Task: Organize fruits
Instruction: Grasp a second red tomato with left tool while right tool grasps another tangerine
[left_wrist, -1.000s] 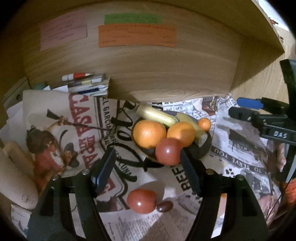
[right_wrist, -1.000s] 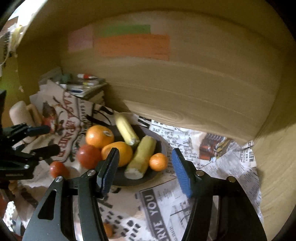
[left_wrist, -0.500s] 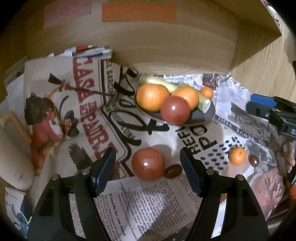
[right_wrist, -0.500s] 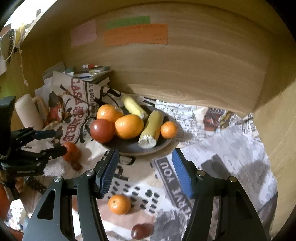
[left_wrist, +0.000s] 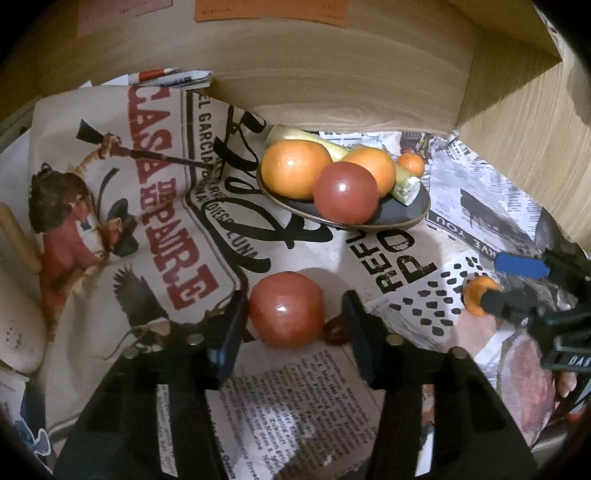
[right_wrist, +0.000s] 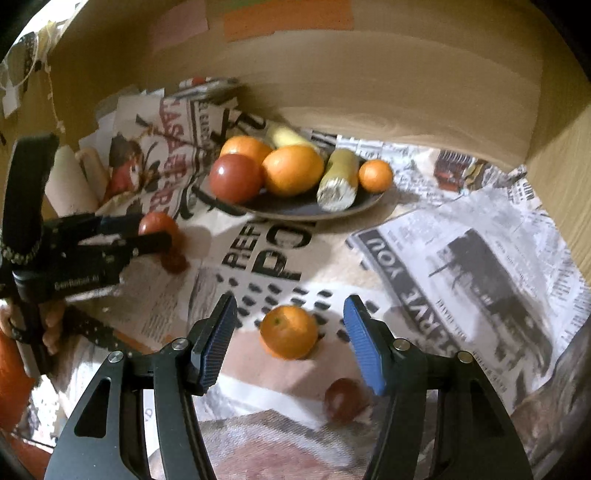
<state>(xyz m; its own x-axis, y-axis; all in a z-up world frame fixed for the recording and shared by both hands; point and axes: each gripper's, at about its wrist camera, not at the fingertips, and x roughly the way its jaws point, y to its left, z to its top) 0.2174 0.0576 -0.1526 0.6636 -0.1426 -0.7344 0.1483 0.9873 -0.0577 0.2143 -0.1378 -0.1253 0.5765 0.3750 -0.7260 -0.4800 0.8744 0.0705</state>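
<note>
Dark plate (left_wrist: 413, 218) is sitting on the newspaper sheets (left_wrist: 280, 398), in front of the wooden back panel (left_wrist: 332, 77); it is carrying two large oranges (left_wrist: 295, 170), a red apple (left_wrist: 345, 194), two pale yellow banana pieces (right_wrist: 338, 179) and a small tangerine (right_wrist: 375, 176) at its far right edge. Near side of the plate, apart from it, a second red apple (left_wrist: 286, 314) is lying on the paper with a small dark fruit (left_wrist: 334, 332) touching its right side. Left gripper (left_wrist: 291, 317) is standing wide, fingers on either side of this apple; contact cannot be told. Further right of the plate's front edge, a loose tangerine (right_wrist: 289, 331) is resting on the dotted print, and another small dark fruit (right_wrist: 345, 400) is lying nearer the camera than it. Right gripper (right_wrist: 290, 332) is spread wide around that tangerine, gaps showing on both sides, nothing held. Left of the plate, the cowboy poster page (left_wrist: 122, 206) is lying flat.
</note>
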